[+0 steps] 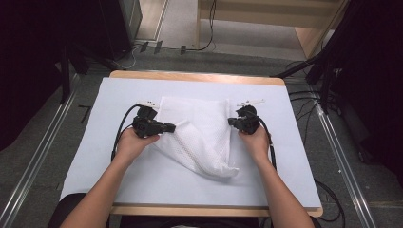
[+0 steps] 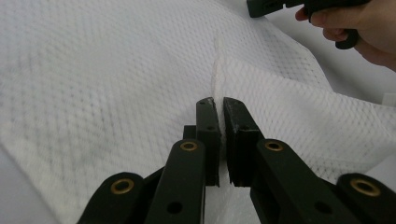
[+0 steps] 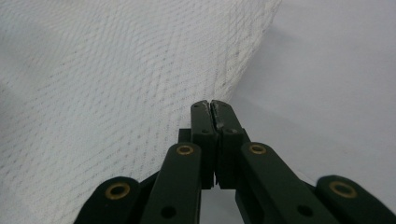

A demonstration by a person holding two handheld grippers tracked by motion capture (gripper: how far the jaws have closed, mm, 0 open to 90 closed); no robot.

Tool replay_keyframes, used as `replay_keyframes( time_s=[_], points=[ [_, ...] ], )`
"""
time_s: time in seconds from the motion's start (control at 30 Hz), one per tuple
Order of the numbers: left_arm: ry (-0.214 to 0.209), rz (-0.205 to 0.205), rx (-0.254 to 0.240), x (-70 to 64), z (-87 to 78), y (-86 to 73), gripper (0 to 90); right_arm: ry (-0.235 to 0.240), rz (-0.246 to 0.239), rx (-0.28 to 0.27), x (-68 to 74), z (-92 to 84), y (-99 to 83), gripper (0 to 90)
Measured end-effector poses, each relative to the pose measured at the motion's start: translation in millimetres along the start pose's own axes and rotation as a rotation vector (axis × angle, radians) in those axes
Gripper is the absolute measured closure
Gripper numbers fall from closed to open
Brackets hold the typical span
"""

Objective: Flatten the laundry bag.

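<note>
Overhead, a person is leaning over the table point(image 1: 294, 142) with a gripper in each hand, and a white mesh cloth point(image 1: 199, 133) is lying rumpled across the middle of its pale covering, one corner trailing toward the near edge. The left gripper point(image 1: 170, 127) is reaching into the cloth's left side, while the right gripper point(image 1: 232, 121) is sitting at the cloth's right edge. From this height the jaws are too small to read. Beyond the table, grey floor, metal rails, loose cables and a pale wooden frame are showing between dark curtains. Looking along the left gripper point(image 2: 218, 105), its jaws are pinching a raised fold of the cloth point(image 2: 116, 84), with a sliver of white fabric caught between the pads; the other hand point(image 2: 359, 28) is showing at the top right, with its gripper. Looking along the right gripper point(image 3: 211, 106), the jaws are pressed fully together right at the cloth's hemmed edge point(image 3: 116, 79); whether any fabric is caught between them I cannot tell. Bare covering point(image 3: 336, 84) is stretching away on the right.
</note>
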State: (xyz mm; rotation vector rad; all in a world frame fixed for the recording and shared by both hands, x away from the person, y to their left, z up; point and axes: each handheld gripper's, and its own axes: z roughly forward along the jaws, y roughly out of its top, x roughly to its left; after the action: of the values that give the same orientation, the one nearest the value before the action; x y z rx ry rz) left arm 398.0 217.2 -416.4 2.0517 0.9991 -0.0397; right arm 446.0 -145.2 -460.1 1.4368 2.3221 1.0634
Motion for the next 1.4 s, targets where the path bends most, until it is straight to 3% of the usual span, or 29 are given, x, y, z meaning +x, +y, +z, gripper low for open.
replay_keyframes(
  time_s=[0.2, 0.53, 0.7, 0.9, 0.93, 1.1, 1.23, 1.3, 1.4],
  points=[
    [0.005, 0.0, -0.021, 0.0, -10.6, -3.6, 86.1, -0.021, 0.052, -0.008, -22.1, -4.7, 4.2, 90.0],
    [0.006, -0.014, -0.016, 3.1, -20.6, -12.6, 85.8, -0.039, 0.079, -0.019, -38.6, -4.8, 7.8, 90.0],
    [-0.008, -0.016, 0.013, 4.2, -25.1, -24.7, 85.6, -0.044, 0.102, -0.001, -45.3, 0.7, 9.0, 90.0],
    [-0.011, -0.039, 0.031, 8.2, -27.6, -34.6, 85.0, -0.044, 0.109, -0.001, -45.1, 3.1, 9.5, 89.8],
    [-0.015, -0.033, 0.035, 8.6, -27.8, -35.1, 84.9, -0.04, 0.114, -0.004, -45.5, 2.0, 9.8, 81.3],
    [-0.031, -0.028, 0.026, 9.7, -29.6, -35.3, 84.5, -0.034, 0.128, -0.038, -44.5, -7.4, 11.5, 68.4],
    [-0.031, -0.016, 0.029, 10.6, -32.8, -35.2, 84.2, -0.007, 0.12, -0.083, -36.8, -25.9, 12.3, 72.3],
    [-0.046, -0.027, 0.025, 11.7, -35.3, -35.4, 81.1, 0.042, 0.092, -0.094, -24.1, -39.7, 10.7, 79.2],
    [-0.05, -0.017, 0.028, 10.9, -39.7, -35.3, 78.6, 0.059, 0.061, -0.102, -14.7, -46.5, 9.3, 81.2]
  ],
)
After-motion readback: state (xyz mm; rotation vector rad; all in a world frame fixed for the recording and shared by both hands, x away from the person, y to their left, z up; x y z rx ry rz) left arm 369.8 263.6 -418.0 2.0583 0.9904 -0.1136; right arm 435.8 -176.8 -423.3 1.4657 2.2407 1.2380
